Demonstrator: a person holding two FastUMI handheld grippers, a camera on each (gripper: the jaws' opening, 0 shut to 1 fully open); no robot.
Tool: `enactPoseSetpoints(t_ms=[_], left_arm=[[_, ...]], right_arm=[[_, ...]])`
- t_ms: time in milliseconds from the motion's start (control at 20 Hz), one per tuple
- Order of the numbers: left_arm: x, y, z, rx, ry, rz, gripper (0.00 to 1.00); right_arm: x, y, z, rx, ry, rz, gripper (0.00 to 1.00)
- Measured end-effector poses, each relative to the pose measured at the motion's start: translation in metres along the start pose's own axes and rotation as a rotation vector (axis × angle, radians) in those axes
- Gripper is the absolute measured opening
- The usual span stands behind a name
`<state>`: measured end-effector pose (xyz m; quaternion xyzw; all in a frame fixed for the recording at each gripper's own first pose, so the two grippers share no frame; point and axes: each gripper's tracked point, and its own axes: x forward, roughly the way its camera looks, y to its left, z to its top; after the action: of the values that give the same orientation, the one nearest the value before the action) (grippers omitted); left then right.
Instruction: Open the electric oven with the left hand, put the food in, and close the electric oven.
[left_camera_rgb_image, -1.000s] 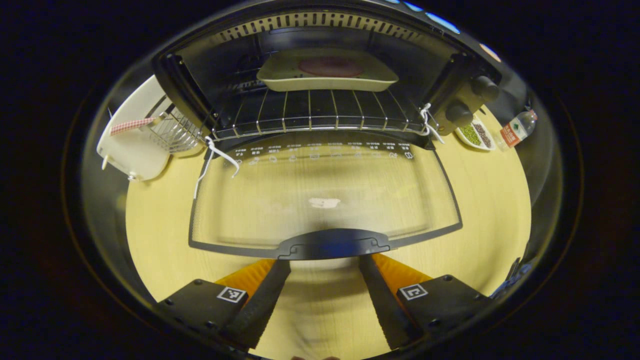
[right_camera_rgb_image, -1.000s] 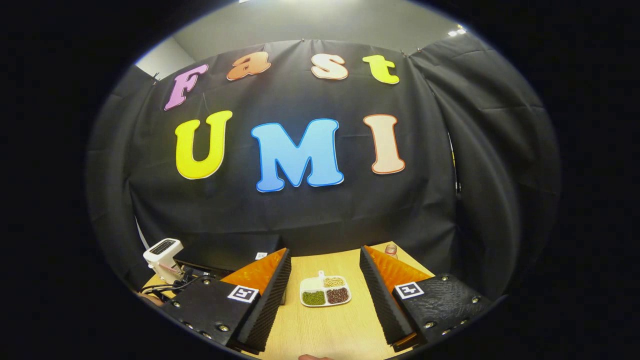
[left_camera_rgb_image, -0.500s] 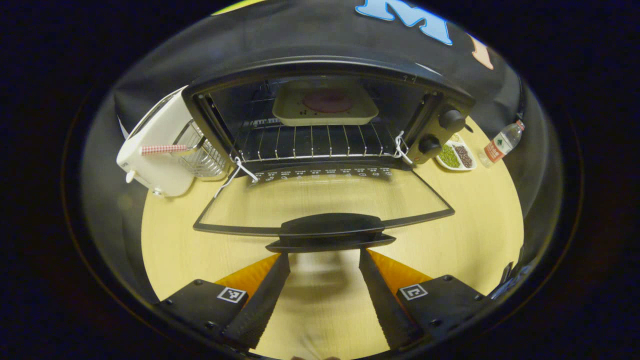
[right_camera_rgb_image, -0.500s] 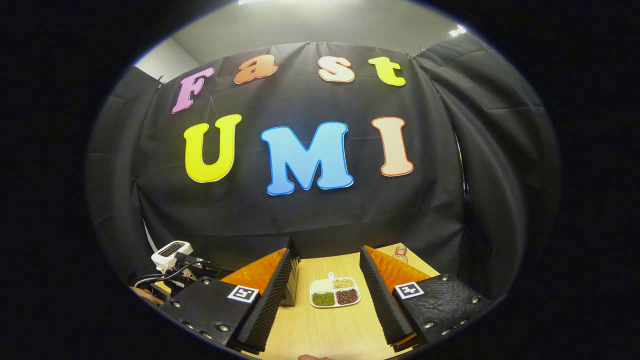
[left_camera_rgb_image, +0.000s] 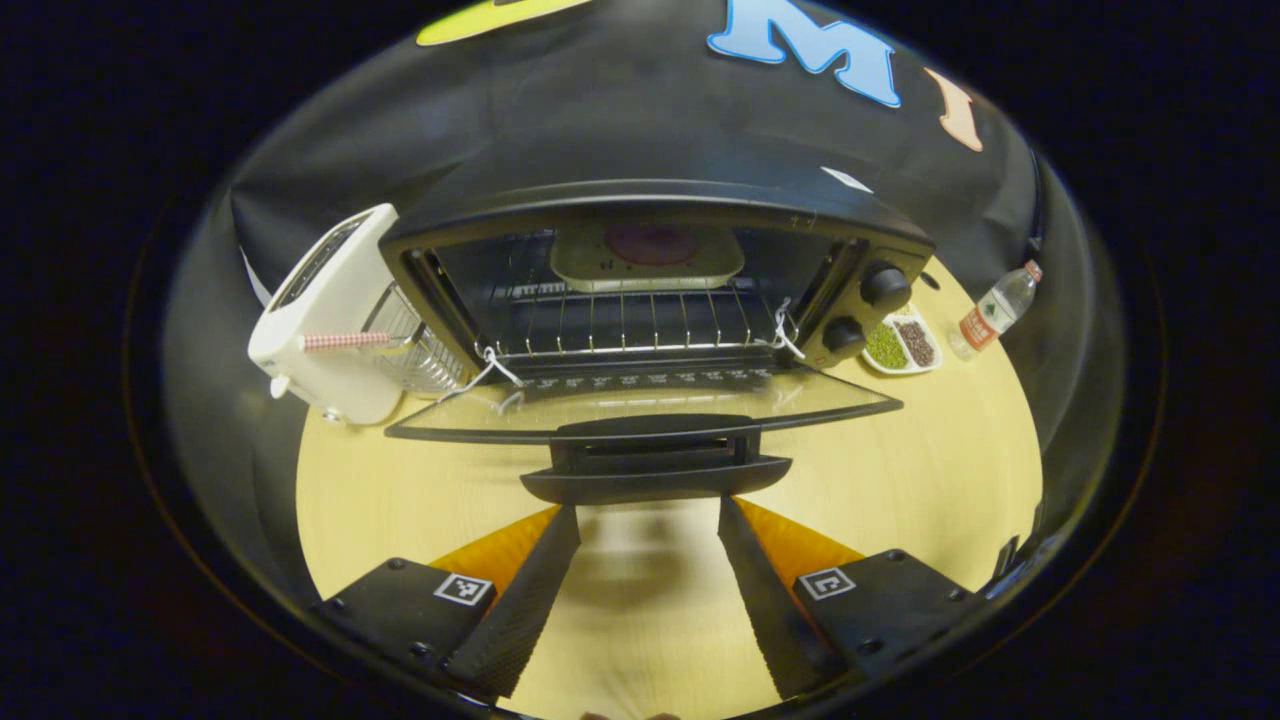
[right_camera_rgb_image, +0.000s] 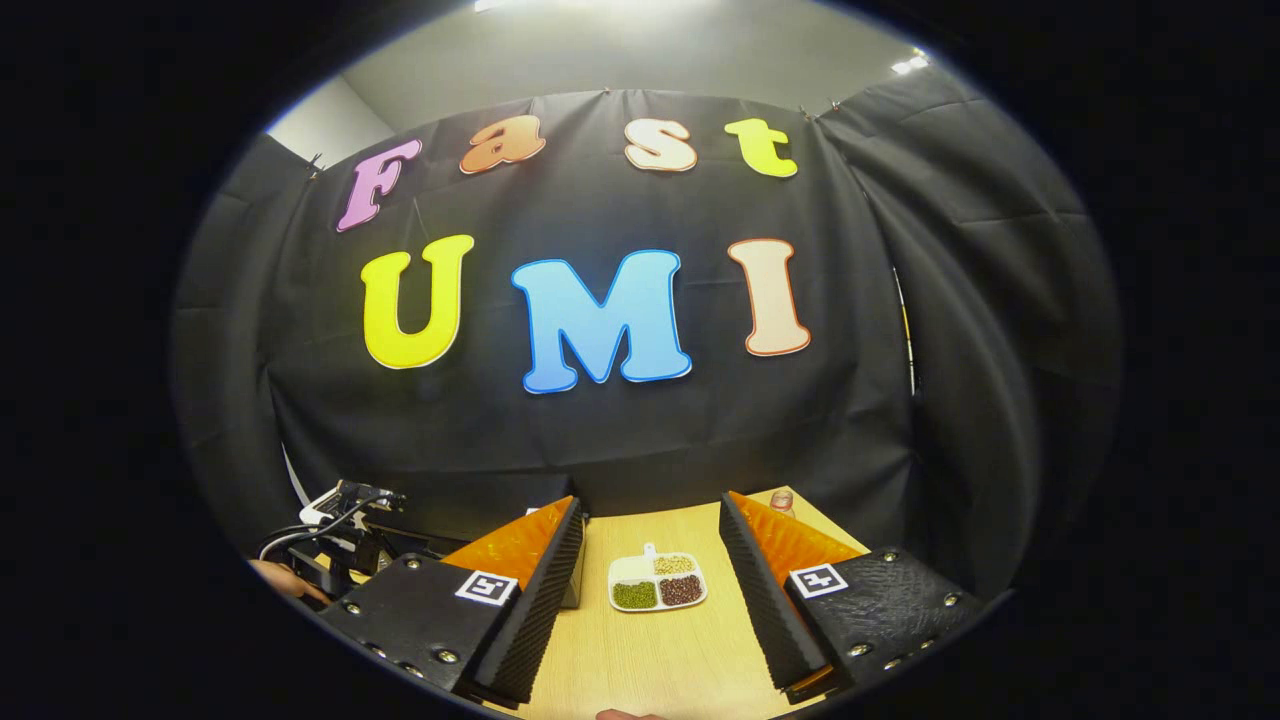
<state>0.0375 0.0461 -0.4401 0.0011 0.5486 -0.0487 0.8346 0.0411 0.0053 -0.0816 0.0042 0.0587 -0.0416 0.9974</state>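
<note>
In the left gripper view the black electric oven (left_camera_rgb_image: 650, 215) stands with its glass door (left_camera_rgb_image: 640, 405) swung down to about level. A cream tray with a dark round piece of food (left_camera_rgb_image: 648, 250) rests on the wire rack (left_camera_rgb_image: 625, 325) inside. The door handle (left_camera_rgb_image: 655, 470) sits just ahead of my left gripper (left_camera_rgb_image: 648, 540), which is open and holds nothing, a little below and short of the handle. My right gripper (right_camera_rgb_image: 650, 545) is open and empty, raised above the wooden table (right_camera_rgb_image: 650, 660), facing the booth wall.
A white toaster with a wire basket (left_camera_rgb_image: 335, 320) stands left of the oven. Right of it lie a divided dish of beans (left_camera_rgb_image: 900, 345), also in the right gripper view as a dish (right_camera_rgb_image: 655, 582), and a water bottle (left_camera_rgb_image: 990, 305). The other gripper and cables (right_camera_rgb_image: 335, 520) show at the left.
The left gripper has drawn back and lowered, so the oven looks farther and the open door is seen nearly edge-on, handle in front. The right gripper has barely shifted.
</note>
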Motion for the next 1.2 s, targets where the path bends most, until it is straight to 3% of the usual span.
enactPoseSetpoints(t_ms=[250, 350, 400, 450, 500, 600, 650, 800, 850, 900, 1050, 1200], left_arm=[[-0.012, 0.0, 0.022, -0.009, -0.069, 0.008, 0.99], [-0.03, -0.003, 0.035, -0.016, -0.141, 0.006, 0.92], [-0.042, -0.005, 0.045, -0.019, -0.191, 0.003, 0.99], [-0.056, -0.006, 0.057, -0.02, -0.249, -0.001, 0.95], [-0.074, -0.01, 0.067, -0.025, -0.313, -0.009, 0.92], [-0.121, -0.019, 0.091, -0.043, -0.465, -0.034, 0.99], [-0.147, -0.023, 0.102, -0.054, -0.543, -0.042, 0.95], [-0.234, -0.029, 0.124, -0.061, -0.768, -0.047, 0.99], [-0.257, -0.027, 0.125, -0.067, -0.815, -0.034, 0.95], [-0.283, -0.027, 0.125, -0.077, -0.859, -0.023, 0.99], [-0.351, -0.03, 0.126, -0.085, -0.964, -0.01, 0.97], [-0.388, -0.033, 0.126, -0.076, -1.011, -0.002, 0.98]], right_arm=[[-0.007, -0.008, 0.004, -0.007, -0.008, -0.017, 0.84], [-0.008, -0.009, 0.007, -0.009, -0.01, -0.015, 0.84], [-0.009, -0.01, 0.008, -0.009, -0.013, -0.014, 0.84], [-0.009, -0.01, 0.011, -0.007, -0.018, -0.007, 0.84], [-0.009, -0.007, 0.015, -0.006, -0.024, 0.0, 0.84], [-0.011, -0.005, 0.023, -0.011, -0.035, 0.017, 0.84], [-0.012, -0.002, 0.029, -0.009, -0.039, 0.028, 0.84], [-0.015, 0.008, 0.052, 0.001, -0.055, 0.057, 0.84], [-0.018, 0.012, 0.061, 0.005, -0.067, 0.068, 0.84], [-0.022, 0.015, 0.071, 0.004, -0.074, 0.075, 0.84], [-0.028, 0.024, 0.095, 0.001, -0.103, 0.105, 0.84], [-0.034, 0.03, 0.107, -0.005, -0.122, 0.122, 0.84]])
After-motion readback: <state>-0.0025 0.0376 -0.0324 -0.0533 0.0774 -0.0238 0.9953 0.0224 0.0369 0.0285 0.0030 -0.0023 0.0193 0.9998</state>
